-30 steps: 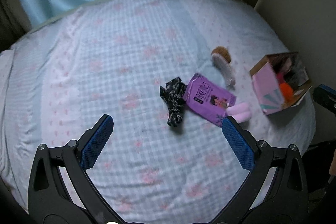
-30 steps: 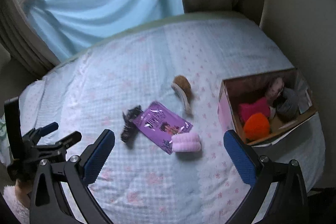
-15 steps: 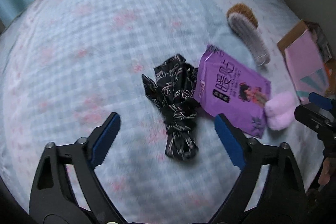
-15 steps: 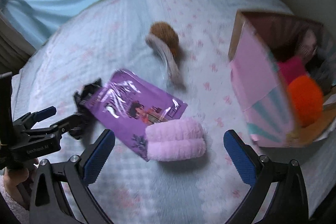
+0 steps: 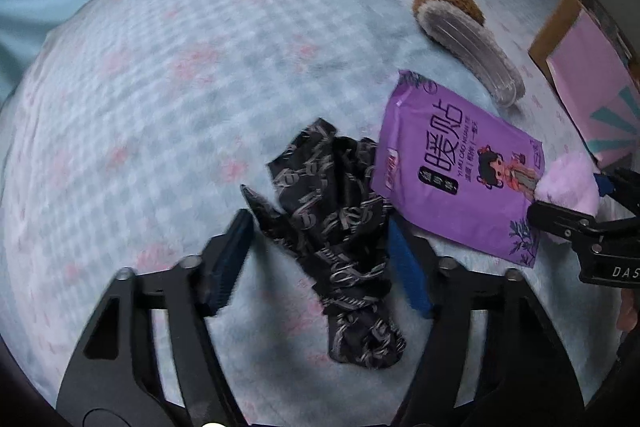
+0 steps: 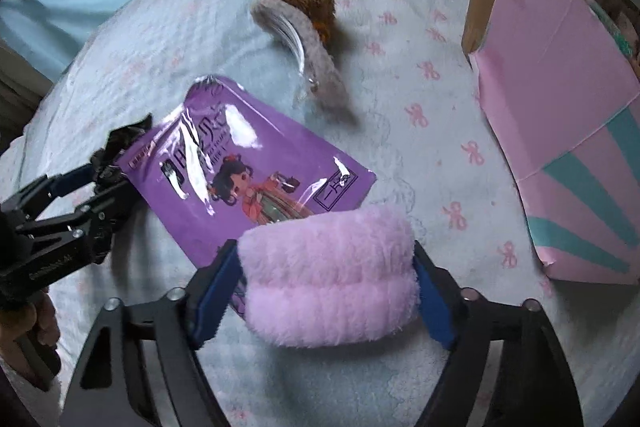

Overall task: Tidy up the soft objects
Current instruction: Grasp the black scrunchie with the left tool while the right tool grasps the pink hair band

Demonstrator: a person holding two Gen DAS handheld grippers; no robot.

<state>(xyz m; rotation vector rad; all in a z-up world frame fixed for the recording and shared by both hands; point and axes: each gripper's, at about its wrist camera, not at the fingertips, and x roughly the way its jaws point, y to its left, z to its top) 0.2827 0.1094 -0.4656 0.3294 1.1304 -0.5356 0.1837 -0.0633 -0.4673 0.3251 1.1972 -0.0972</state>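
A black patterned cloth [image 5: 340,203] lies crumpled on the bed. My left gripper [image 5: 319,225] points down over it with its jaws closing. The cloth sits between the blue pads: the right pad brushes it, while a gap shows at the left pad. A pink fluffy roll [image 6: 328,267] rests on the corner of a purple packet [image 6: 248,171]. My right gripper [image 6: 324,249] is closing on the roll, and both pads touch its ends. The right gripper [image 5: 576,195] also shows at the left wrist view's right edge, and the left gripper [image 6: 72,195] at the right wrist view's left edge.
A pink cardboard box [image 6: 560,107] stands open at the right, close to the roll. A brown and grey fuzzy slipper-like thing [image 6: 304,39] lies behind the packet. The pale checked bedspread [image 5: 160,87] stretches to the left. A blue curtain hangs behind the bed.
Both grippers have come down toward the bed and narrowed their jaws. The left now straddles the black cloth; the right now has the pink roll between its pads.
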